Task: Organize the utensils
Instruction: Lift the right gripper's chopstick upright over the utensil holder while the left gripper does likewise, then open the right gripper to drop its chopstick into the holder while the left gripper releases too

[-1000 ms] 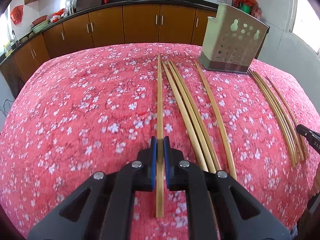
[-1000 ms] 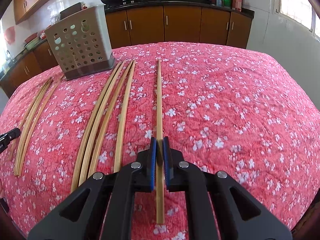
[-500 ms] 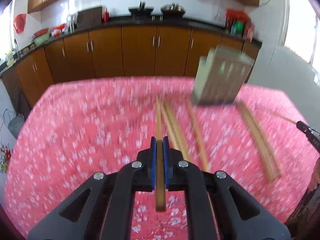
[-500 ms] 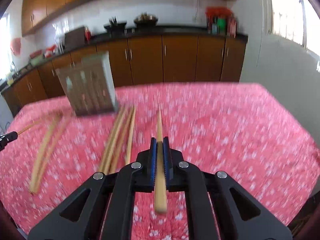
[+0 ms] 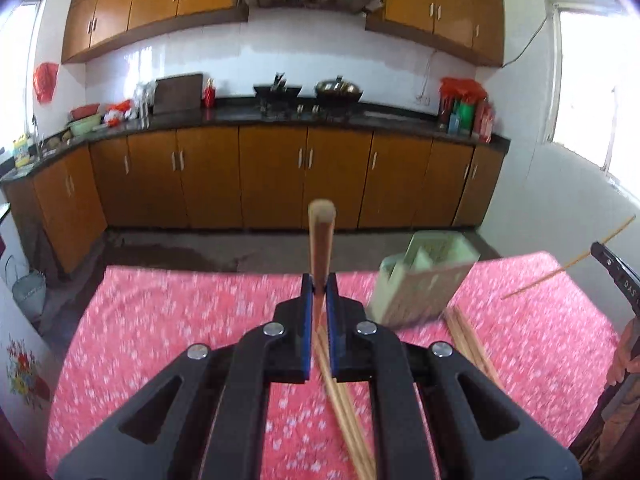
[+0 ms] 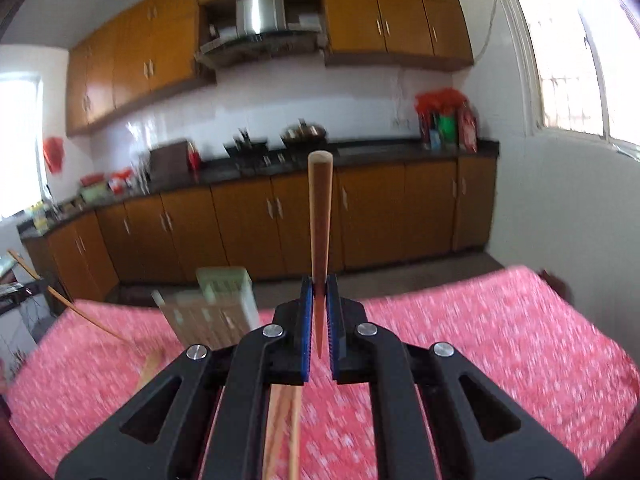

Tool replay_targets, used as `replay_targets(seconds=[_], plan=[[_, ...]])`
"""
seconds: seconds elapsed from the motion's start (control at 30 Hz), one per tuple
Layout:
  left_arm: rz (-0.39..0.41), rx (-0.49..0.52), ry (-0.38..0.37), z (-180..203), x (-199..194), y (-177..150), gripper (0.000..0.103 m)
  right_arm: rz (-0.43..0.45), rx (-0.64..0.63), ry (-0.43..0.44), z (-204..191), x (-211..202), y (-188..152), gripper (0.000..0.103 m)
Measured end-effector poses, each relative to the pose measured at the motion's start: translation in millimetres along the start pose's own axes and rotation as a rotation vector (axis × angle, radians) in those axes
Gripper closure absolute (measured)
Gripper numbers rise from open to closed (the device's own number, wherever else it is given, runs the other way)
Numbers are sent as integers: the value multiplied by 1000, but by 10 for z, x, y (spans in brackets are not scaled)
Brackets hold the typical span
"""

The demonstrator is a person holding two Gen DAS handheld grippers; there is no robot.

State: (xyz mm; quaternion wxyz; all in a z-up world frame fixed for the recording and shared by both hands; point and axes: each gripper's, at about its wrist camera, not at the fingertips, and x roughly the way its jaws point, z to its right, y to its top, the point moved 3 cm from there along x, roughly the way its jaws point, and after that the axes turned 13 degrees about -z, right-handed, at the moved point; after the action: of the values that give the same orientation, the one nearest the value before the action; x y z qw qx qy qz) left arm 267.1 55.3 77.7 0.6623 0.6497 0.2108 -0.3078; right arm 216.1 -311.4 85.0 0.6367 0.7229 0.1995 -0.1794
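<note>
We're mid-carry: left gripper (image 5: 319, 288) fingers clenched on one chopstick (image 5: 321, 240), right gripper (image 6: 319, 288) on another chopstick (image 6: 319, 216), both clear of the surface (image 5: 160, 312). Next: tip ends down, line up over the holder (image 5: 424, 276), drop in.

chopstick (image 5: 321, 240): smooth pale wood | left claw (image 5: 319, 296): matt black plastic, blue ribbed pads | bench cloth (image 5: 180, 312): red floral fabric, matt | utensil holder (image 5: 424, 280): pale perforated plastic | cabinets (image 5: 272, 176): glossy brown wood | worktop (image 5: 360, 118): polished black
</note>
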Motion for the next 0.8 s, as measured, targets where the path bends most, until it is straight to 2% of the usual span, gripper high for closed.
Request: replay_targets(seconds=[0.1, 0.17, 0.27, 0.37, 0.57, 0.67, 0.8], plan=[[51, 26, -35, 128, -163, 299, 95, 66, 7, 63, -111, -115, 325, 95], [76, 42, -64, 233, -232, 472, 95, 78, 8, 104, -177, -125, 465, 95], [99, 67, -100, 433, -255, 693, 95, 58, 2, 170, -327, -12, 622, 95], [102, 85, -124, 609, -192, 804, 95, 26, -23, 175, -420, 143, 643, 95], [36, 101, -138, 814, 198, 852, 95, -112, -11, 194, -493, 620, 596, 95], [-18, 73, -149, 824, 474, 831, 95, -155, -10, 181, -512, 767, 532, 95], [-49, 50, -160, 822, 664, 773, 95, -189, -4, 177, -529, 852, 454, 95]])
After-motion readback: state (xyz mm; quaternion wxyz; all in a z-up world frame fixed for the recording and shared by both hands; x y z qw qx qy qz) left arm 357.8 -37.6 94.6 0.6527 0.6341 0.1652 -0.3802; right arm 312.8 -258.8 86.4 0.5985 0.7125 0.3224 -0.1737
